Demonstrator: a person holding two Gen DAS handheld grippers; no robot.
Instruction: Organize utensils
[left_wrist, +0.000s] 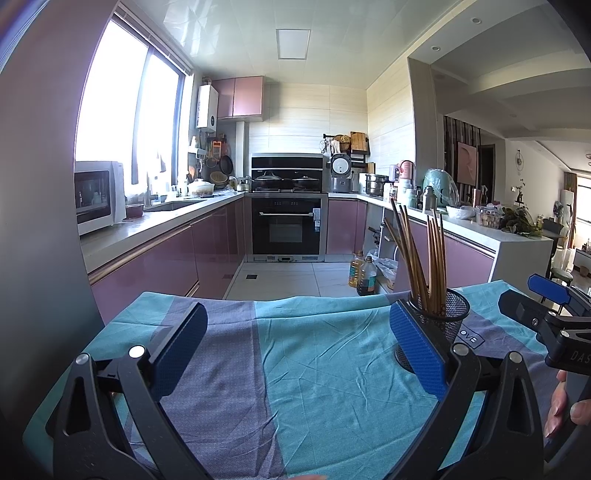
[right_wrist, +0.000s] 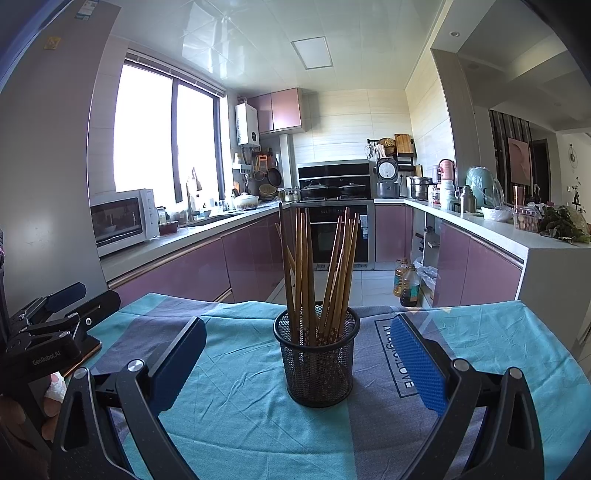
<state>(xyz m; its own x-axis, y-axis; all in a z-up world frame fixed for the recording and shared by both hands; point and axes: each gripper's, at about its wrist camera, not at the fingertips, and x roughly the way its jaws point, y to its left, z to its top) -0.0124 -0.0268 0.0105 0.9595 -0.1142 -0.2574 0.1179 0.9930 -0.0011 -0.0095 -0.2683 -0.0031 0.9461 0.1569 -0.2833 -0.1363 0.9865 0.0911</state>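
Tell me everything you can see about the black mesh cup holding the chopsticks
The black mesh cup is a round wire-mesh cylinder, likely metal, with a solid rim, standing upright on the teal and purple cloth. A bundle of brown wooden chopsticks stands in it, fanning outward. It sits centred ahead of the open right hand-held gripper, which is not touching it.

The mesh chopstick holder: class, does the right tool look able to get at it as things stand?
Probably yes. The right tool is open and the mesh holder stands straight ahead between its fingers, with only bare cloth between.
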